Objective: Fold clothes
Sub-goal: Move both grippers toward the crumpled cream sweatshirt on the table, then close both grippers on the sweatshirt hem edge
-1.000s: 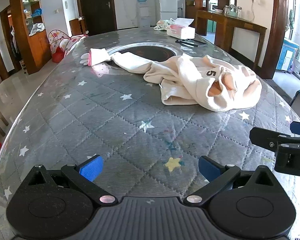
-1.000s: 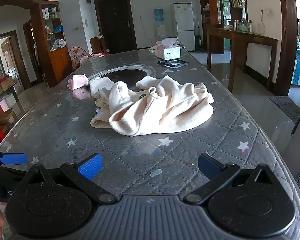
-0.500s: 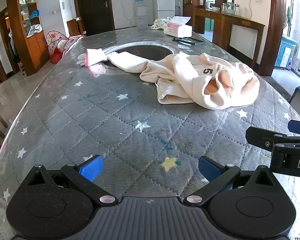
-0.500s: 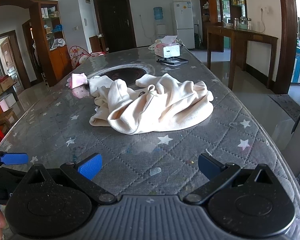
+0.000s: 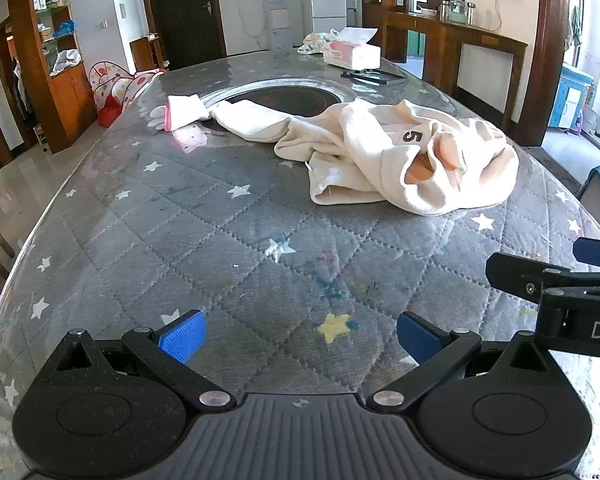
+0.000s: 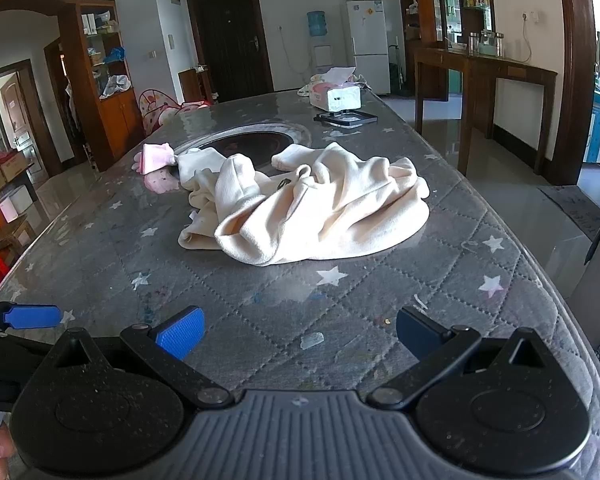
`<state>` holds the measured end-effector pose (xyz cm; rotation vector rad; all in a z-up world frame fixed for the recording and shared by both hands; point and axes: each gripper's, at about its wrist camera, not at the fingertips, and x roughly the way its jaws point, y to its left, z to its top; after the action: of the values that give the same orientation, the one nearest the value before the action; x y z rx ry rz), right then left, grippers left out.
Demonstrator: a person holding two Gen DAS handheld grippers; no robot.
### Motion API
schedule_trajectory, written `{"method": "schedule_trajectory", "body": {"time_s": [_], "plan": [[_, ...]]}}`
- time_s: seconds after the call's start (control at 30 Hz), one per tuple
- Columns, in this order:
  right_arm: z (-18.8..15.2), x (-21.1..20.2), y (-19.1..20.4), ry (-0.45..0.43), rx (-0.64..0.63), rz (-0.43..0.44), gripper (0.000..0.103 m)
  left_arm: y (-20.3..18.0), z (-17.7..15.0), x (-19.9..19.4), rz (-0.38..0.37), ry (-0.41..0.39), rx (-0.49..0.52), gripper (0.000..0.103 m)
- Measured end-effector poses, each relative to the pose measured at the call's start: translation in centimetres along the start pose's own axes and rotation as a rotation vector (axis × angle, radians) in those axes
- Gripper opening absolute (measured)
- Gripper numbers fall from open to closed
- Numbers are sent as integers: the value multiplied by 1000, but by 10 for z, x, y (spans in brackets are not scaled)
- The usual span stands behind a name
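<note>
From the left wrist view, the crumpled cream-coloured soft cotton garment [image 5: 384,156] lies in a heap on the grey quilted star-patterned worktop [image 5: 188,232], well ahead and to the right; one sleeve [image 5: 252,120] trails left toward a small pink and white folded cloth [image 5: 182,112]; a printed 5 and a peach lining show at an opening. It looks light, limp and not slippery, so it should drape and bunch when lifted; a hem corner or the sleeve end seems the best place to pinch. The left hand-held gripper [image 5: 298,338] hangs over bare worktop, blue pads spread wide, gripping nothing; the right hand-held gripper [image 5: 556,276] juts in at the right edge.

From the right wrist view, the same garment sits at mid-table, its rolled near edge closest; the right hand-held gripper's own jaws stand wide apart and empty, over bare worktop, well short of the cloth.
</note>
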<state>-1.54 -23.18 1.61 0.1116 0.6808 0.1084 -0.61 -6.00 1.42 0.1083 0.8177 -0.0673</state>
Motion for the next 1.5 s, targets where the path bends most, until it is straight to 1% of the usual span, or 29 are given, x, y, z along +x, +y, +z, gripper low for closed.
{"method": "schedule_trajectory", "body": {"time_s": [0.87,1.5], "plan": [[0,6,-2,14,10,-2,103,-3,2,7,-2,16,10,103],[1,14,-6,45,16,24,103,-7,5,15,-24,29,37,103]]}}
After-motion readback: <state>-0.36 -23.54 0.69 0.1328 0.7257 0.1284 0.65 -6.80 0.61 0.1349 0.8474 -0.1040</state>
